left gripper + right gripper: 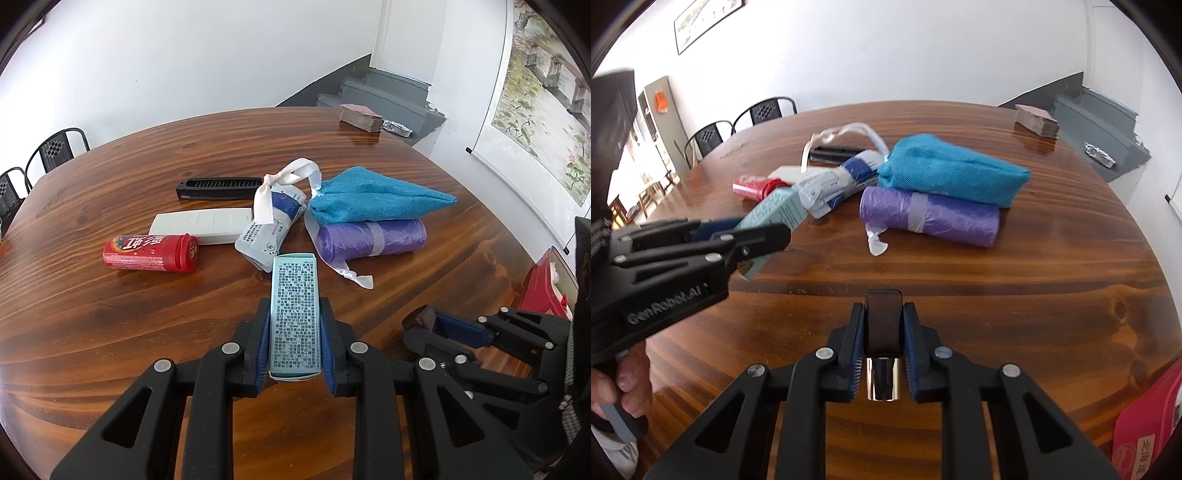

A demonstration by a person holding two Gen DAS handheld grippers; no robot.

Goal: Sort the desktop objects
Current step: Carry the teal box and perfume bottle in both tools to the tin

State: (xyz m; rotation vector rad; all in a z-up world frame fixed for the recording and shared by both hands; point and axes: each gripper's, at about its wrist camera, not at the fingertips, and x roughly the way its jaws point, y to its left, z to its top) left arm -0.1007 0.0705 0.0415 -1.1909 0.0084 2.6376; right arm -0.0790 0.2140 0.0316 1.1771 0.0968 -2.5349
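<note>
The left claw point(294, 332) clamps a light, crushable carton point(294, 317) by its long sides; the right claw point(882, 332) pinches a small, slippery, chrome-ended tube point(882, 332) mid-body.

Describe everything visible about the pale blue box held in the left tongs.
The pale blue box is a long, slim carton, cardboard by the look of it, its upper face covered in dense dark print too blurred to read. The left tongs are shut on it, blue pads pressing its long sides. It points forward, away from the camera, toward the clutter, its end flap slightly open. From the right wrist view it looks raised off the wooden table.
</note>
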